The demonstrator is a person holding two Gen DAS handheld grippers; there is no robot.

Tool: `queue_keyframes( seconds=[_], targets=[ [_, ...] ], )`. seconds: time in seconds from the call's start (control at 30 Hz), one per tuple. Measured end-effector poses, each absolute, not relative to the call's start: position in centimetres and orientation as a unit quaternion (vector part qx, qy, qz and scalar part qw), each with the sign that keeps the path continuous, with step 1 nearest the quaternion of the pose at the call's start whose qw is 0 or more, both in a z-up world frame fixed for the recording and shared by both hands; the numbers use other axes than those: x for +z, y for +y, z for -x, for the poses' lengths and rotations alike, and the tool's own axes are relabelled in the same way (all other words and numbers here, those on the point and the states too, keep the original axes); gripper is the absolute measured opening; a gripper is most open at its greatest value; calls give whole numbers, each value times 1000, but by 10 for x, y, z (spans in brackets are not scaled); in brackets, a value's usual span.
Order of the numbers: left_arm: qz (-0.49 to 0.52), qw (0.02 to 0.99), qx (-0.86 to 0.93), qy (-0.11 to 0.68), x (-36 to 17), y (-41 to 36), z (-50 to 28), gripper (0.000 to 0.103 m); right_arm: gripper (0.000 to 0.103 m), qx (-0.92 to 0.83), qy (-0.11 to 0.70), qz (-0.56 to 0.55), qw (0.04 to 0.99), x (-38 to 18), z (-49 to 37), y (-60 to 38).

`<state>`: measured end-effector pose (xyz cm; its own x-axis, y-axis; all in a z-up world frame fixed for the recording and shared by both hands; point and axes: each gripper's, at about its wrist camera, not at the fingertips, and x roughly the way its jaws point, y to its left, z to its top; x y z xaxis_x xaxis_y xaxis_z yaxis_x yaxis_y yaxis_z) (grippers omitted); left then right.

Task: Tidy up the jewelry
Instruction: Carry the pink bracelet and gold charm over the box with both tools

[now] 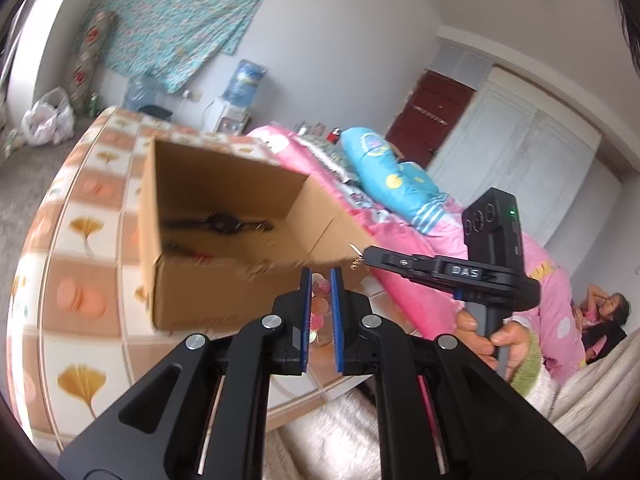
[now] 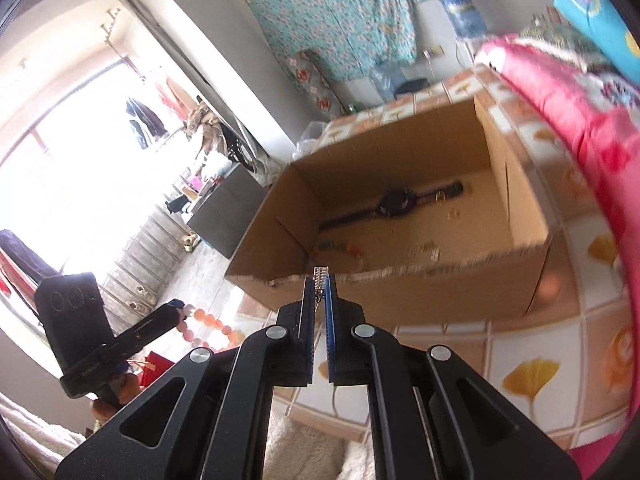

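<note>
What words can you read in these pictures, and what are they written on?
"DAS": white letters on the side of the right gripper, seen from the left wrist view.
Print low on the front of the cardboard box: too blurred to read.
Label on the blue water bottle: too blurred to read.
Nothing else readable.

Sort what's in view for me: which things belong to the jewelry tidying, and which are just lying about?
Belongs to the job:
- cardboard box
- black watch inside the box
- pink bead string in the left gripper
- small metal piece in the right gripper

Lying about:
- pink quilt
- blue pillow
- water bottle
- plastic bag
</note>
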<state>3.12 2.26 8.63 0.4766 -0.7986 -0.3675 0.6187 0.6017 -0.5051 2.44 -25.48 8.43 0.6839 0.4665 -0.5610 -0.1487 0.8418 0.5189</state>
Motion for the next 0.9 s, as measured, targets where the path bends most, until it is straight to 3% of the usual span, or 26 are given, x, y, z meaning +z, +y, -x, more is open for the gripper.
queue_keyframes(
  seconds=[0.3, 0.67, 0.9],
  targets=[
    [141, 832, -435, 315, 122, -38, -87, 8, 5, 166, 367, -166, 900, 117, -87, -290],
    [123, 768, -384, 499, 40, -163, -191, 8, 5, 175, 443, -152, 866, 83, -171, -326],
    [102, 752, -379, 529, 14, -192, -201, 10, 5, 174, 477, -111, 855, 68, -197, -328]
  ],
)
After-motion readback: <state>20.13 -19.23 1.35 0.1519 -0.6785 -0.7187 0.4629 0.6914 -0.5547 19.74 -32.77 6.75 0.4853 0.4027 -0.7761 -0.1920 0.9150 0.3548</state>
